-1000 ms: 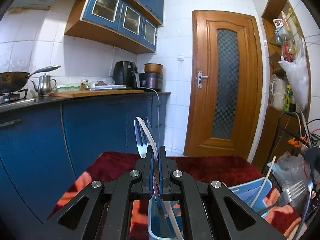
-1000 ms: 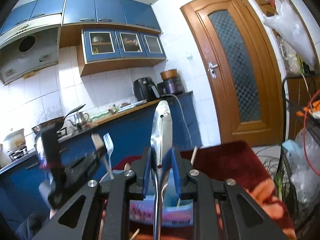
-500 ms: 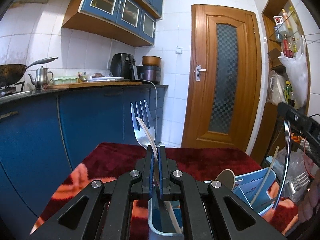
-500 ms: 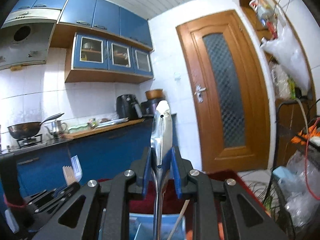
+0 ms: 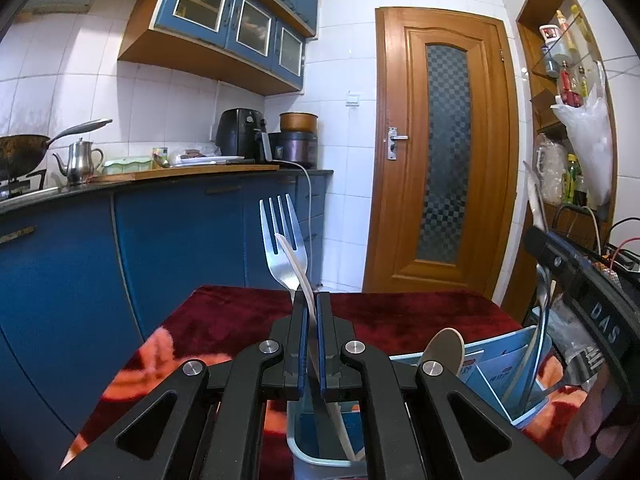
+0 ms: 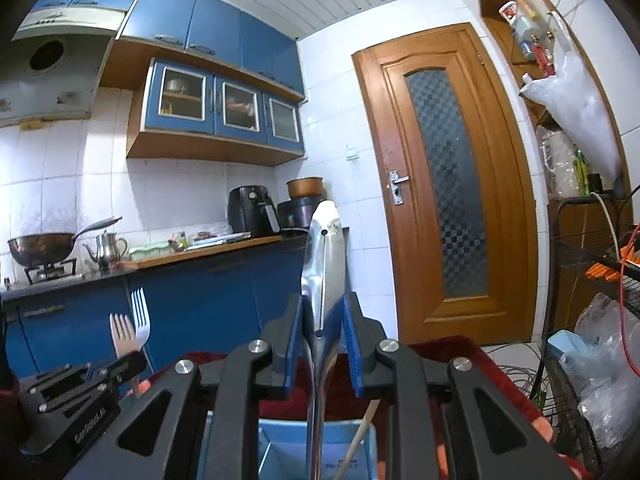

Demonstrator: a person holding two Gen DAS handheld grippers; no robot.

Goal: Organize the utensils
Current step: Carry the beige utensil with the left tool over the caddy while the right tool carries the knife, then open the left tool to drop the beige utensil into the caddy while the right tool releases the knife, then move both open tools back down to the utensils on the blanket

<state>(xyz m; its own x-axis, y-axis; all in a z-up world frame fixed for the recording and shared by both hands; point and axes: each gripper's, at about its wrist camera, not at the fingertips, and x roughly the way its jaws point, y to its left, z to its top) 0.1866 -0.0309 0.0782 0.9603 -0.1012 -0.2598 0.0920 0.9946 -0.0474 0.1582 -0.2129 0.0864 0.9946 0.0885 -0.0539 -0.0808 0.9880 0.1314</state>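
Here the left gripper [image 5: 311, 312] pinches two forks [image 5: 282, 240] upright; the right gripper [image 6: 323, 320] clasps a metal utensil [image 6: 324, 264].

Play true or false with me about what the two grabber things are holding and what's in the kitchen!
1. The left gripper is shut on a silver metal fork and a pale wooden fork. True.
2. The right gripper is empty. False: it is clamped on a shiny metal utensil handle.
3. The brown wooden door is open. False: it is closed.
4. A steel teapot stands on the counter. True.
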